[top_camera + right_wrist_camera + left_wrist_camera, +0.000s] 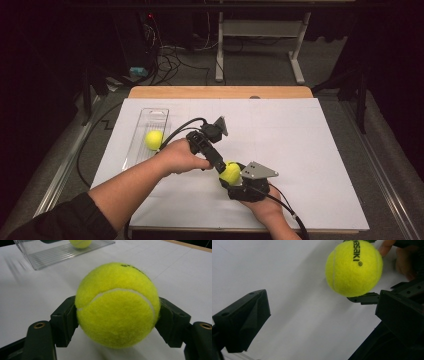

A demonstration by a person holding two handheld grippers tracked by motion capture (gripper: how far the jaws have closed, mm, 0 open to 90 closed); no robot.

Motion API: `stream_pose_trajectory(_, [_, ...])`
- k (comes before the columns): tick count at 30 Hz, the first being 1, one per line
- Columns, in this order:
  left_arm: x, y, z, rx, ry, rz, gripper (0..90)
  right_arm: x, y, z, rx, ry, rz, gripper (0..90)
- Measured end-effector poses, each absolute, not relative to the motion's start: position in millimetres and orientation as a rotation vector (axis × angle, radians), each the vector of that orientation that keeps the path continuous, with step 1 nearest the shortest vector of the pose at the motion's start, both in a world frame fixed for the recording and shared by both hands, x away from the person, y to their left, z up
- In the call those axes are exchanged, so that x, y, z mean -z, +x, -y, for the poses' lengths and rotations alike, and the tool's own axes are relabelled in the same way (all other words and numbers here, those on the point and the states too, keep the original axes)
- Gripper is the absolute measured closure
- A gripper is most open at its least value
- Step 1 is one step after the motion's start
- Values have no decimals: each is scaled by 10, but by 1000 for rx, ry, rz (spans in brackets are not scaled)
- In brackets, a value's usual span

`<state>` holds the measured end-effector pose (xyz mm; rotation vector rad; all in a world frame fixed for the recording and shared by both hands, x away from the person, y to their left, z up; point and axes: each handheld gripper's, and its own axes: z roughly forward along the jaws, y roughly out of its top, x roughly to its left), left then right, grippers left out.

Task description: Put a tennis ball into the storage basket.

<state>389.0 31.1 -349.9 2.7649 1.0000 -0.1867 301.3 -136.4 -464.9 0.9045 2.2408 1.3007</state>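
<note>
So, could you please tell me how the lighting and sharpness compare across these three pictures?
High view: the white table is brightly lit, its surroundings nearly black. Left gripper view: the tennis ball and its print are sharp, the near jaws softer, and a soft shadow falls on the table beside the ball. Right gripper view: the held ball's felt is crisp, while the clear tray behind is slightly blurred.

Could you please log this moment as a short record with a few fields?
surface: white table cover
held ball: tennis ball, clamped in the right gripper
left gripper: open, jaws apart, near the held ball, not gripping it
tray: clear tray at the left of the table
tray contents: second tennis ball
</note>
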Motion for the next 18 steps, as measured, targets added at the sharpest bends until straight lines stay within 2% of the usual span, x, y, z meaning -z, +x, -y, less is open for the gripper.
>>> stream_pose_trajectory(18, [3531, 3859, -141, 207, 2785, -970, 6, 4618, 3003, 1361, -1358, 865, -2224, 271])
